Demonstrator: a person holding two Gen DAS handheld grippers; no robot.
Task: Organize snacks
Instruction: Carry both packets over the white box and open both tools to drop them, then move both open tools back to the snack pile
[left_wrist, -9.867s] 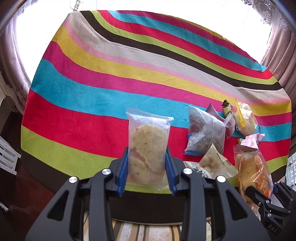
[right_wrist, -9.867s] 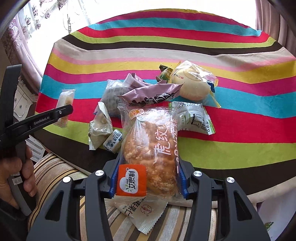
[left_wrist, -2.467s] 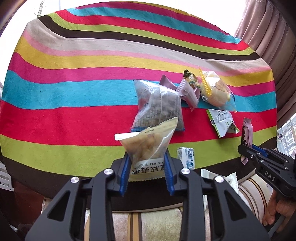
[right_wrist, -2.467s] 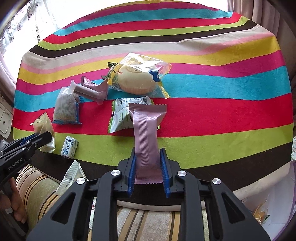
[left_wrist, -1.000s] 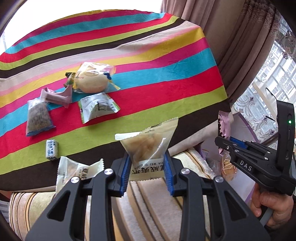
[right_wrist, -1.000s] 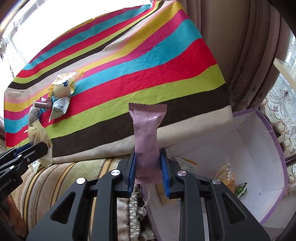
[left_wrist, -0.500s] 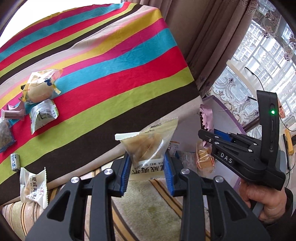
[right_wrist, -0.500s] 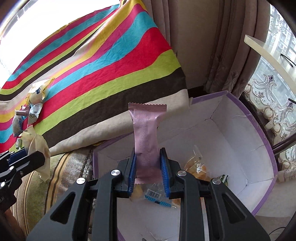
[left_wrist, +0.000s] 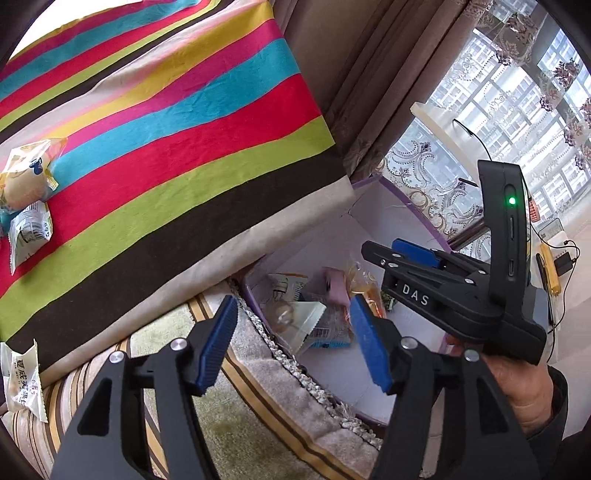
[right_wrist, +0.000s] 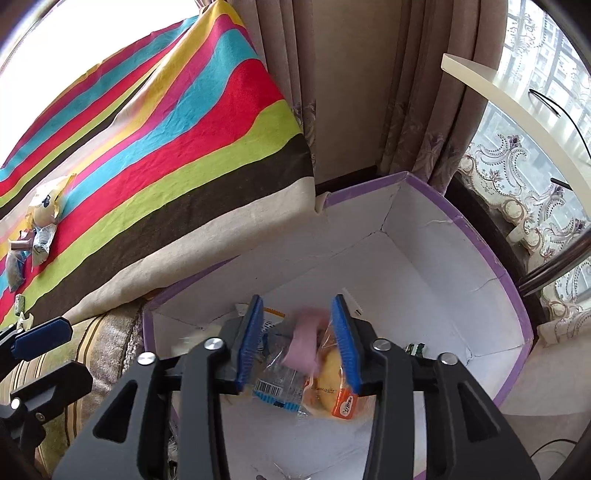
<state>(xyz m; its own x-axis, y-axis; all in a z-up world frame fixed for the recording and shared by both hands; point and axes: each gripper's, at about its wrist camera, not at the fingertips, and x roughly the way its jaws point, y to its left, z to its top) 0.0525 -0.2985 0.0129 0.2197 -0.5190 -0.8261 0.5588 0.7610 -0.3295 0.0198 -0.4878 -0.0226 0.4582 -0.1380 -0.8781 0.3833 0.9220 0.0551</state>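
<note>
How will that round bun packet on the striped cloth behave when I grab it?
The bun packet looks puffy with loose crinkled film, so it is probably light and squashy. Its glossy wrapper may slip, and the flared end seals likely flop.

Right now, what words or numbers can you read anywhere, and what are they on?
"DAS": white letters on the side of the right gripper.
Chinese print on the white snack packet by the striped cloth: too blurred to read.
Barcode on the clear packet in the purple box: digits too small.
Orange label on the bread bag: unreadable.
</note>
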